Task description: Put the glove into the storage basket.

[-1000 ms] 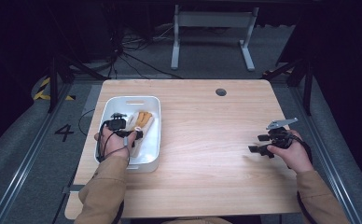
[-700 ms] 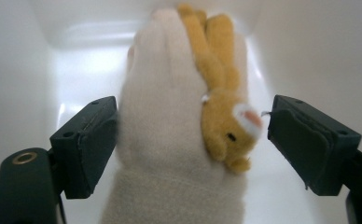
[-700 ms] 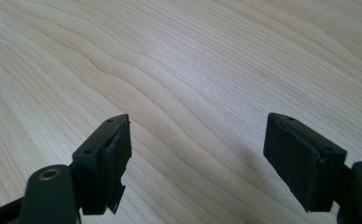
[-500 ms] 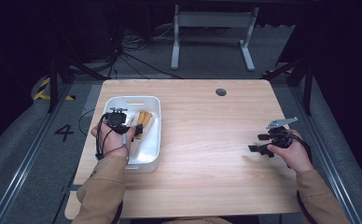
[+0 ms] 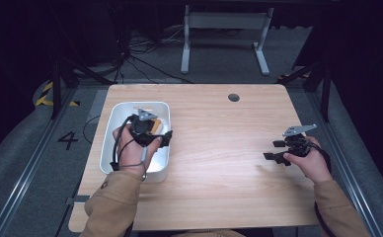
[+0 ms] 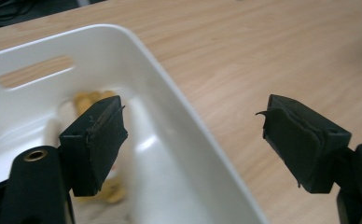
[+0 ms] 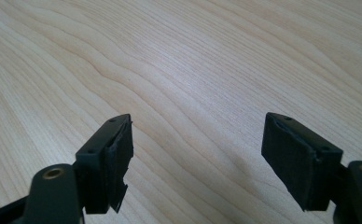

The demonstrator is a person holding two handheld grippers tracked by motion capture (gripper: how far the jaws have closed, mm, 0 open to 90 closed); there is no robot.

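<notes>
White plastic bin on wooden table — blurred yellowish items inside.
Left gripper spread wide, empty, straddling bin rim; right gripper likewise released — over bare wood.

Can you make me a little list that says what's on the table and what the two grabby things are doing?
table: wooden table, mostly bare
tub: white tub on the table's left side
in the tub: something yellow-orange, too blurry to name
left hand-held gripper: open, holding nothing, above the tub's right rim
right hand-held gripper: open, holding nothing, over bare wood on the right side
hole: small round hole near the table's far edge
</notes>
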